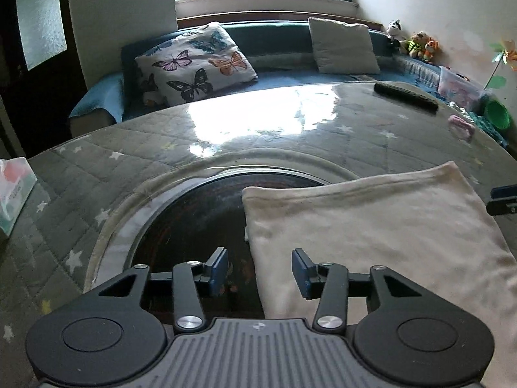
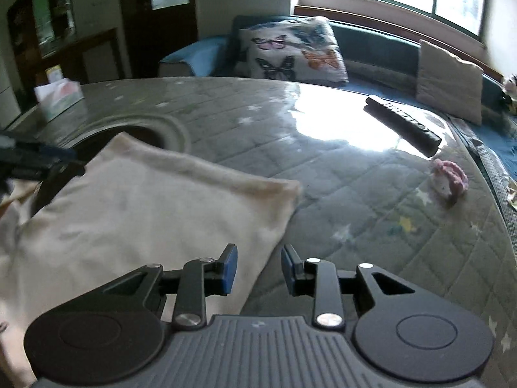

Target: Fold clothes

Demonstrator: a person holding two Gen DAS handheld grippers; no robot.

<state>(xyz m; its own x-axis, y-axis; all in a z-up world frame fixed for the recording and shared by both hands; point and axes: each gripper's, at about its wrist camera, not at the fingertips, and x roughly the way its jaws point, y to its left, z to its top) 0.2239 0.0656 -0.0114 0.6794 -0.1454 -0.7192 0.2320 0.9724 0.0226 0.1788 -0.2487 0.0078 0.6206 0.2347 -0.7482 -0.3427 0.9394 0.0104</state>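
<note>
Folded cream fabric garment [image 1: 371, 226] lies flat on glass-topped quilted grey bench [image 1: 161, 148]. Left tool [image 1: 260, 271] and right tool [image 2: 259, 268] both open, empty, over garment's near edge.

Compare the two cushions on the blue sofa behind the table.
The butterfly-print cushion is white with coloured butterflies; the plain beige cushion has no pattern. The butterfly one sits at the sofa's left end and looks larger and puffier; the beige one sits further right, flatter. Both lean against the sofa's backrest below the window.

Cream garment [image 1: 371, 226], butterfly-print pillow [image 1: 194, 64]
</note>
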